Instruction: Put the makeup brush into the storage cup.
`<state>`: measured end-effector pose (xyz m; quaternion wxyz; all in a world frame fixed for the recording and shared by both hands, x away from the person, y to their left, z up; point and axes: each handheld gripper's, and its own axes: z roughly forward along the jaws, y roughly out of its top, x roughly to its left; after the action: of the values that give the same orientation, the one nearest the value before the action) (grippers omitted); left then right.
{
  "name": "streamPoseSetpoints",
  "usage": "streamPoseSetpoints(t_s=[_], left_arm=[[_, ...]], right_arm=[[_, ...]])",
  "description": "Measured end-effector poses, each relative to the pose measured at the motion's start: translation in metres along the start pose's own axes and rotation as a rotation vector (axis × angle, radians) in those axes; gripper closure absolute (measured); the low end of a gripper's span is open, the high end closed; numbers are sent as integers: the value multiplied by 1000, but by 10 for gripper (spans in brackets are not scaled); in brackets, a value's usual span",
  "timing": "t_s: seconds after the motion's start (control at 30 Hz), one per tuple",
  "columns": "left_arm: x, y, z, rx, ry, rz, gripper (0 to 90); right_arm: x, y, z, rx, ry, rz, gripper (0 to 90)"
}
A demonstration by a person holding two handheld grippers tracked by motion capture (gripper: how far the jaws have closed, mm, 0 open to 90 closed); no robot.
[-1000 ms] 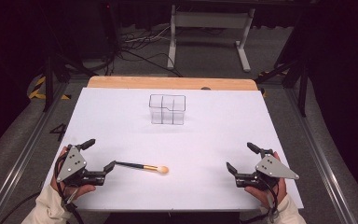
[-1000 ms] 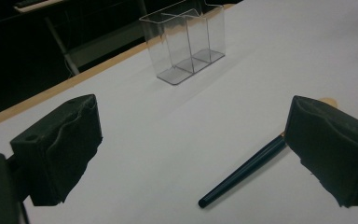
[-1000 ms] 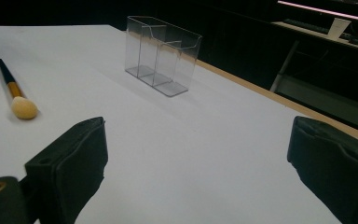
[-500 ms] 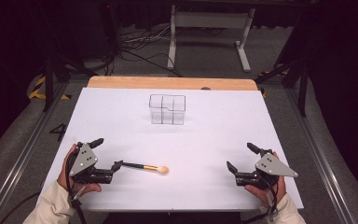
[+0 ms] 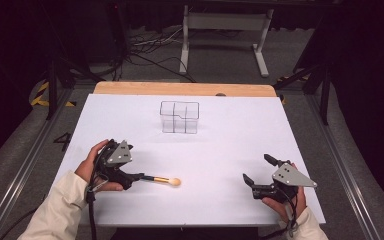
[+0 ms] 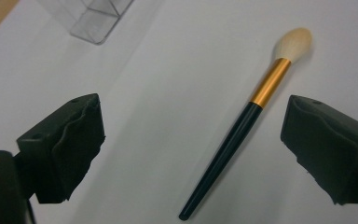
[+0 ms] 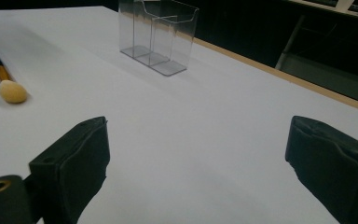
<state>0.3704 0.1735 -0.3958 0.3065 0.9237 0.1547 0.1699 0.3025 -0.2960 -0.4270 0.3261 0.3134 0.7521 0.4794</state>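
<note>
**A:** Brush (image 6: 242, 135) is lying flat on the white table (image 5: 230, 125), near edge, left of centre. Left gripper (image 5: 130, 176) is sitting right at its handle end in the high view.

**B:** Grabbing it?

**A:** Not yet. Left gripper view is showing the jaws spread wide, brush lying between them but closer to the one on the right of that view, touching neither. Black handle (image 6: 221, 158) is pointing back toward the camera, gold ferrule (image 6: 270, 82) and pale bristle head (image 6: 294, 42) pointing away.

**B:** Right side?

**A:** Right gripper (image 5: 255, 171) is resting near the table's right front corner, jaws also released, nothing between them. Well apart from the brush. Clear plastic organiser (image 5: 179, 117) is standing upright toward the far edge, empty as far as I can tell.

**B:** Handling?

**A:** I'm guessing very light, stiff handle, soft head. Round and glossy, so likely rolling or slipping under the pads. It's lying low on the surface, so the jaws are needing to get right down.

**B:** Grip point?

**A:** I'm thinking mid-handle or just behind the ferrule. Avoiding the bristles — they'd be crushing and giving no hold.
</note>
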Motion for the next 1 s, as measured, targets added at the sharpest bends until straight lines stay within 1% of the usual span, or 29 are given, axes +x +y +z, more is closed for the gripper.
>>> streamPoseSetpoints(t_s=[0.03, 0.07, 0.1, 0.13, 0.2, 0.27, 0.33, 0.37, 0.4, 0.43, 0.5, 0.53, 0.57, 0.6, 0.63, 0.67, 0.7, 0.73, 0.77, 0.8, 0.83, 0.87, 0.93, 0.97, 1.0], left_arm=[[1, 4, 2, 21, -19, 7, 88], [1, 9, 4, 52, -45, 22, 103], [1, 15, 7, 89, -68, 52, 127], [1, 20, 10, 125, -89, 74, 130], [-2, 30, 17, 206, -107, 114, 141], [-4, 39, 25, 274, -127, 152, 148], [-7, 47, 32, 319, -152, 188, 158], [-8, 50, 36, 332, -166, 197, 163], [-8, 50, 36, 332, -166, 197, 171], [-10, 53, 39, 339, -177, 214, 171], [-14, 58, 45, 353, -189, 228, 195], [-17, 63, 51, 363, -214, 250, 203], [-17, 63, 51, 363, -214, 250, 221], [-20, 66, 57, 368, -226, 265, 245], [-20, 66, 57, 368, -226, 265, 252], [-21, 68, 59, 371, -241, 270, 252], [-22, 70, 62, 377, -259, 279, 359], [-25, 72, 68, 395, -275, 285, 375], [-25, 72, 68, 395, -275, 285, 397], [-26, 74, 71, 425, -288, 298, 397], [-27, 74, 73, 438, -294, 320, 473], [-29, 75, 77, 460, -295, 319, 487], [-29, 76, 81, 485, -303, 323, 533], [-30, 76, 83, 484, -307, 324, 543], [-30, 76, 85, 488, -307, 320, 571]], right_arm=[[0, 0, 0, 4, 2, 1, 71], [1, 0, 1, 6, 5, 1, 71], [1, -1, 1, 9, 9, -2, 71], [1, -1, 2, 15, 10, -3, 71], [1, -2, 3, 24, 17, -4, 71], [0, -2, 4, 31, 18, -6, 71], [0, -2, 4, 32, 20, -5, 71], [0, -2, 3, 33, 20, -7, 71], [0, -2, 3, 34, 21, -7, 71], [0, -2, 3, 34, 21, -7, 71], [1, -2, 4, 36, 24, -6, 71], [1, -2, 4, 38, 26, -4, 71], [1, -2, 4, 39, 26, -4, 71], [1, -2, 4, 40, 26, -4, 71], [1, -2, 4, 40, 26, -4, 71], [1, -2, 4, 40, 25, -5, 71], [0, -3, 5, 47, 21, -6, 71], [0, -3, 5, 49, 21, -7, 71], [0, -3, 5, 49, 21, -7, 71], [0, -3, 5, 52, 23, -5, 72], [0, -3, 5, 52, 24, -7, 71], [0, -3, 5, 52, 24, -8, 71], [1, -3, 5, 56, 27, -8, 72], [1, -3, 5, 57, 27, -9, 72], [1, -3, 5, 57, 29, -10, 73]])
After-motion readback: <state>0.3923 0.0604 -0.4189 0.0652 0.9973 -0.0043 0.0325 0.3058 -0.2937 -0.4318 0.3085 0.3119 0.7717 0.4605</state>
